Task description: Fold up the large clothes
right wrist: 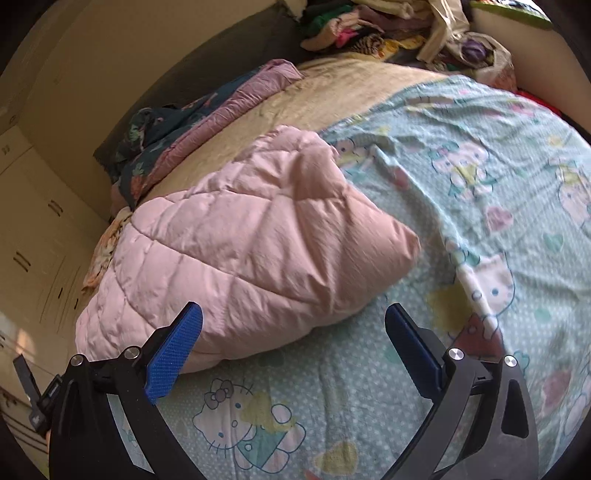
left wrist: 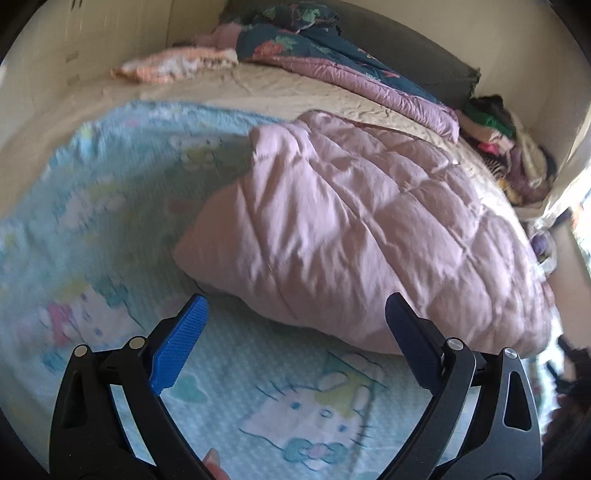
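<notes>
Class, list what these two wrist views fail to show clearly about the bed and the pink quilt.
- Left wrist view: cartoon sheet smeared by motion blur.
- Both views: pink quilt's underside and inner layers, hidden by its own top.
- Right wrist view: clothes pile cut off by the top edge.
- Left wrist view: room right of the bed, overexposed and blurred.

The cartoon-print sheet point(left wrist: 92, 206) is motion-blurred on the left of the left wrist view; its figures there cannot be read. The pink quilted garment point(left wrist: 369, 229) covers the sheet beneath it, and its far right end merges into blur near the picture's edge. The clothes pile point(right wrist: 388, 26) is cut off by the top edge of the right wrist view; single items cannot be told apart. A fingertip point(left wrist: 213, 461) shows at the bottom edge; the hand is out of frame.
</notes>
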`<action>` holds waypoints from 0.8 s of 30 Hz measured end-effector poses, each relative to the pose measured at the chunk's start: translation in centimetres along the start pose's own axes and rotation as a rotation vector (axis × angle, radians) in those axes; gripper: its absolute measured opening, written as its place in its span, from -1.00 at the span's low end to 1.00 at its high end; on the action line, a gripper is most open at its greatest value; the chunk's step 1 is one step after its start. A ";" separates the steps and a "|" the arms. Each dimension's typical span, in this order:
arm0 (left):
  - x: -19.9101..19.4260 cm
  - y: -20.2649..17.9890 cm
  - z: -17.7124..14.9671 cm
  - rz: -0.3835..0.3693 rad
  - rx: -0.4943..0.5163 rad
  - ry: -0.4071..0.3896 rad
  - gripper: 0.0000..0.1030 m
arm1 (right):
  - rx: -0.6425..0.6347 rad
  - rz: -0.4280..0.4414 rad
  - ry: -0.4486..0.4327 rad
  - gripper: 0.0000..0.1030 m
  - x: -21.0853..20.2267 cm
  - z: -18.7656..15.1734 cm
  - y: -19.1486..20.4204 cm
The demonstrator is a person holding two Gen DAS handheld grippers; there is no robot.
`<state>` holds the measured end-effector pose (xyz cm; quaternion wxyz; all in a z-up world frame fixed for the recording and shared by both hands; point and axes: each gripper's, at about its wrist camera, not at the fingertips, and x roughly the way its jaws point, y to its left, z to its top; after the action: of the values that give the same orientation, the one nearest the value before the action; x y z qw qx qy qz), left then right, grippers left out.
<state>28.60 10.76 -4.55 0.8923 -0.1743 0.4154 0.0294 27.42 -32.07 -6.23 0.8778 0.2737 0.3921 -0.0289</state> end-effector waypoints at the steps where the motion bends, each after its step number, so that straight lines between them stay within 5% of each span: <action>1: 0.2 0.2 -0.1 -0.026 -0.027 0.018 0.75 | 0.008 -0.003 0.004 0.92 0.2 0.0 -0.1; 11: 4.6 1.6 0.1 -0.136 -0.233 0.123 0.82 | 0.124 0.004 0.054 0.92 3.2 0.4 -1.0; 24: 8.8 1.8 1.9 -0.163 -0.359 0.082 0.84 | 0.244 0.050 0.051 0.92 7.5 1.8 -1.4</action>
<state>35.32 12.25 -10.55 0.8288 -0.3644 0.4239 0.0237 33.43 -32.96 -11.16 0.8282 0.3886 0.4010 -0.0473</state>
